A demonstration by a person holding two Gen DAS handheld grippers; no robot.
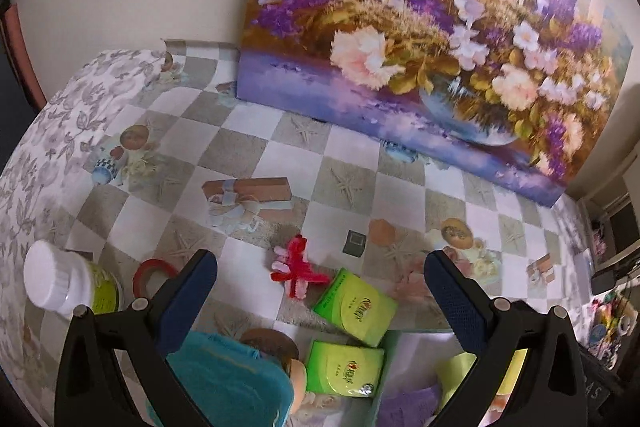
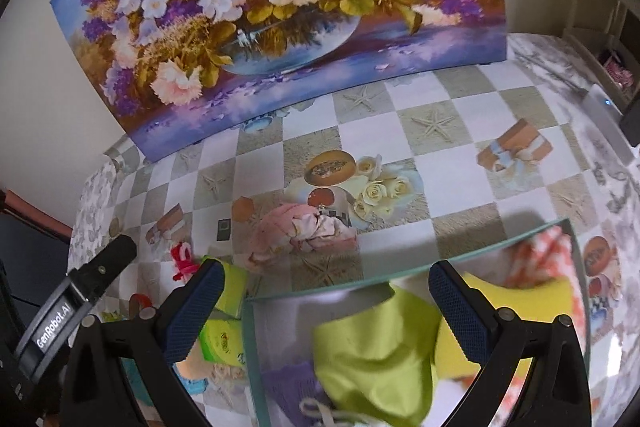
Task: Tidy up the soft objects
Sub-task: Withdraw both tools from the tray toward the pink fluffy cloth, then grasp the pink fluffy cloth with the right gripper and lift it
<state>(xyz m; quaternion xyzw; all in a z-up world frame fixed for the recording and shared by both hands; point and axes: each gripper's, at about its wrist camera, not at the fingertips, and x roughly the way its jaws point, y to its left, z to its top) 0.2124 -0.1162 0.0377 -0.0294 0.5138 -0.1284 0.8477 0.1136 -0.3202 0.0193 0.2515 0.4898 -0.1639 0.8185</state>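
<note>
In the left wrist view the left gripper hangs with jaws apart and empty over the worktop, where a red-and-pink pipe-cleaner figure, two green tissue packs and a teal cloth lie outside the tray. In the right wrist view the right gripper, jaws also apart and empty, hovers over the glass-edged tray already holding a lime cloth, while a pink cloth lies just beyond its far edge; I judge the sorting partly done.

A lived-in home, by the look of it: a table under a checked, printed oilcloth, a big flower painting leaning on the plain wall, and tissue packs, a bottle and cloths scattered about.
</note>
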